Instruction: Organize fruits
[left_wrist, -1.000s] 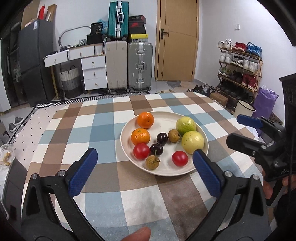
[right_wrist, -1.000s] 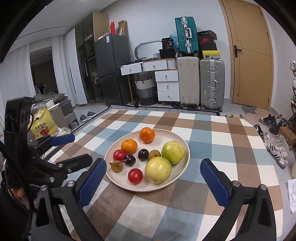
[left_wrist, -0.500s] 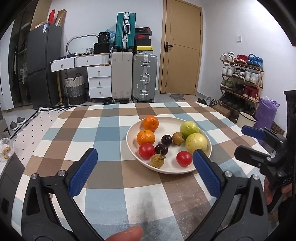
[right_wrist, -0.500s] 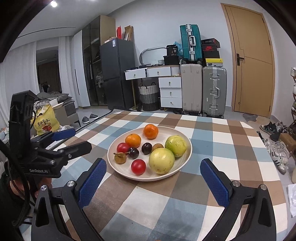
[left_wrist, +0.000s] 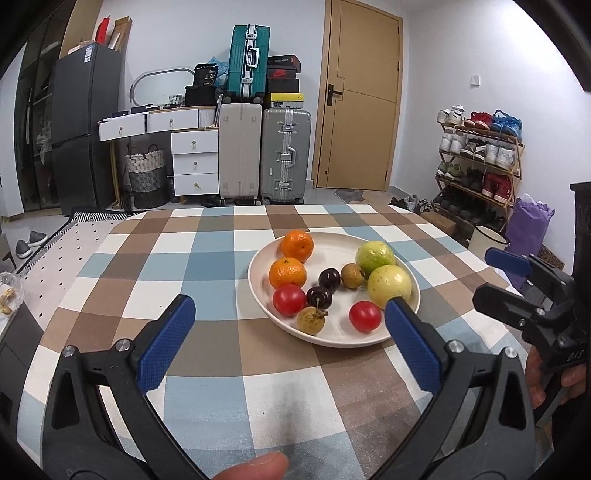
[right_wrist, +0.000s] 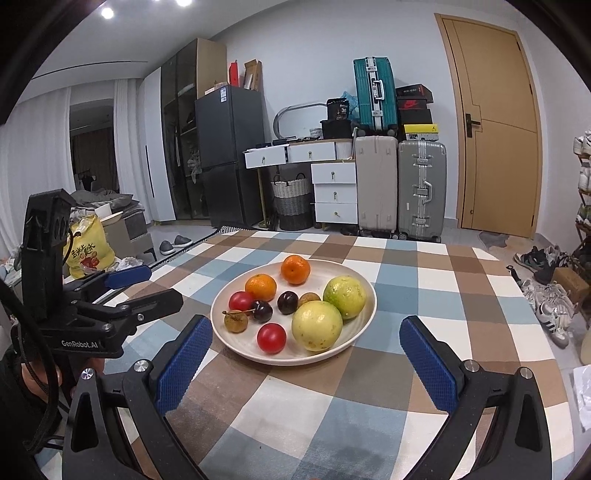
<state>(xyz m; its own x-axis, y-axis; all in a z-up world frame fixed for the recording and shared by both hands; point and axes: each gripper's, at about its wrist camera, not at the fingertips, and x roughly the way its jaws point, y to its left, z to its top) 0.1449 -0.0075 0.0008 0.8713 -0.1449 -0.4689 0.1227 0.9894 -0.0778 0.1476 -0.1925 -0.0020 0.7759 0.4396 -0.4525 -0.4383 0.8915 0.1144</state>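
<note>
looked pretty much done to me: every fruit i could see sat in the round cream plate (right_wrist: 364, 334) near the middle of the checked-cloth table (right_wrist: 424, 266), two orange mandarins (right_wrist: 294, 270) toward the far rim, two yellow-green guavas (right_wrist: 316, 325) on the right, red tomatoes (right_wrist: 271, 338) and dark plums (right_wrist: 287, 302) between. left gripper (left_wrist: 288, 336) and right gripper (right_wrist: 306, 355) both had their blue pads spread wide, holding nothing, hanging by the near edge. plenty of bare cloth all round the plate.
</note>
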